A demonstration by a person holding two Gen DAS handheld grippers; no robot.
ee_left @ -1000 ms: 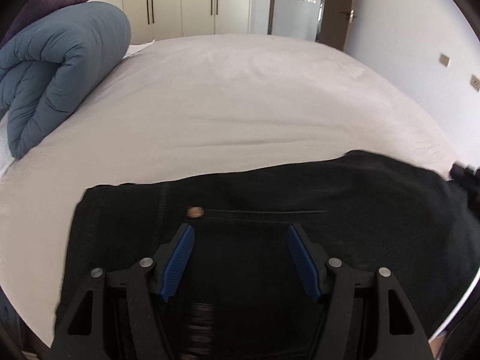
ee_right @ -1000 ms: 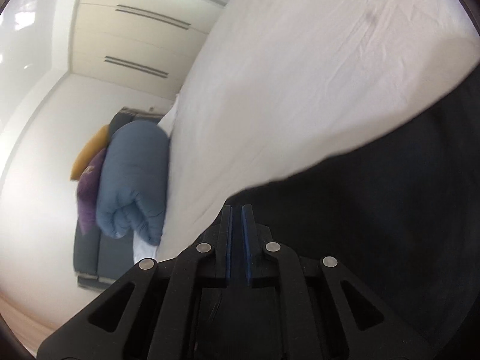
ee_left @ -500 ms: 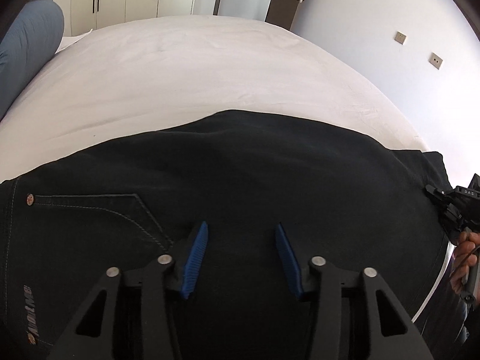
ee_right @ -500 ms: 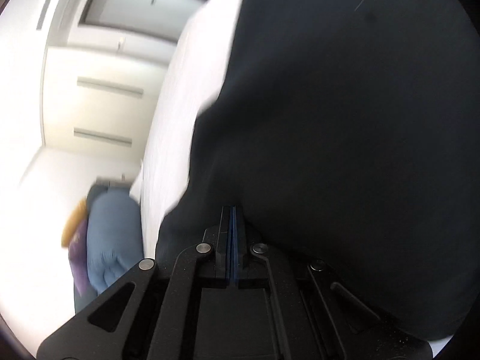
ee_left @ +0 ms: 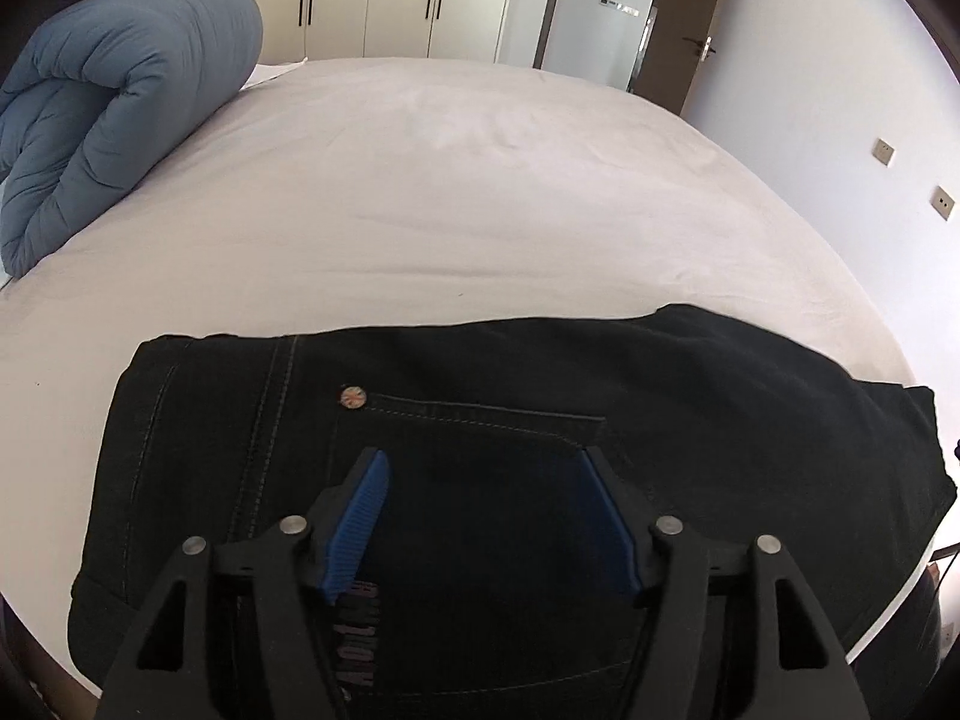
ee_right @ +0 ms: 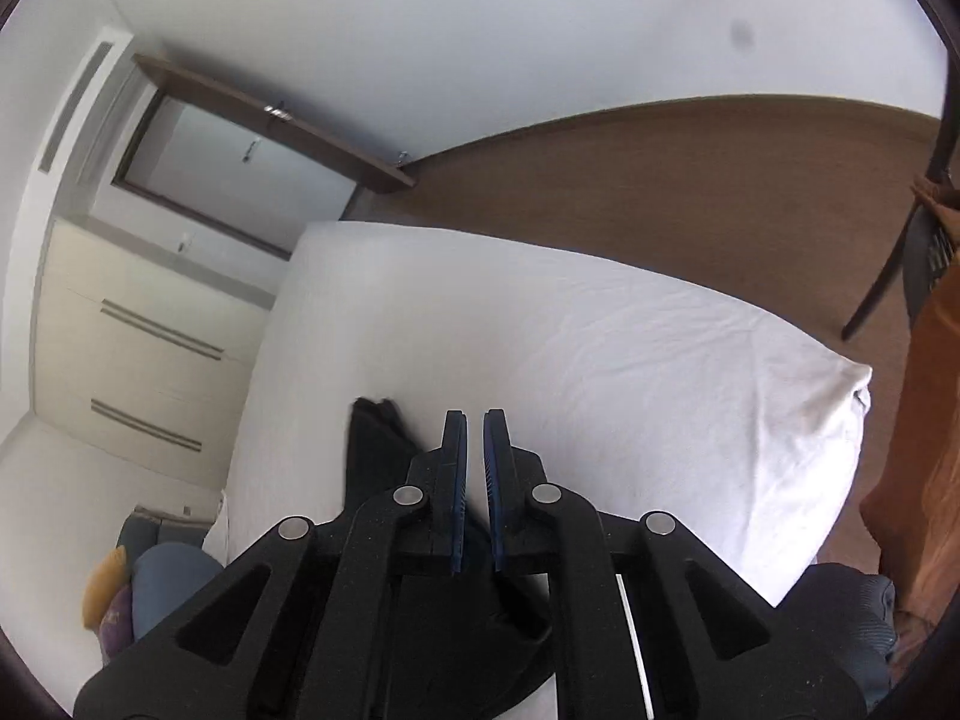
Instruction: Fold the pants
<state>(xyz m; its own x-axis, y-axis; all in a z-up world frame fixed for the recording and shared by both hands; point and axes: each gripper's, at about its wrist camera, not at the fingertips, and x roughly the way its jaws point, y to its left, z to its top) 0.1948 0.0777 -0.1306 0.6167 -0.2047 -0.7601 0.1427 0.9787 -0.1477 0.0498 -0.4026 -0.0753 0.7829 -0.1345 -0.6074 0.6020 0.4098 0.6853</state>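
Observation:
The black denim pants (ee_left: 540, 420) lie folded across the near edge of the white bed (ee_left: 450, 180), back pocket and a copper rivet (ee_left: 353, 398) facing up. My left gripper (ee_left: 483, 457) hovers over that pocket; its jaws are opening and nothing is between the blue pads (ee_left: 360, 510). In the right wrist view only a dark end of the pants (ee_right: 375, 438) shows, just left of the fingers. My right gripper (ee_right: 475, 417) points past it at the bed's corner. Its jaws are opening, a narrow slit apart, with no cloth between them.
A rolled blue duvet (ee_left: 120, 108) with cushions lies at the bed's far left. Wardrobe doors (ee_left: 390, 0) and a doorway stand behind the bed. Brown floor (ee_right: 660, 192), a dark chair leg (ee_right: 882, 282) and an orange cloth (ee_right: 936, 420) lie beyond the bed's corner (ee_right: 852, 384).
The left gripper swung right over the pants with narrower jaws, then came back over the pocket and widened. The right gripper turned off the black cloth toward the bed corner, its pads parting slightly.

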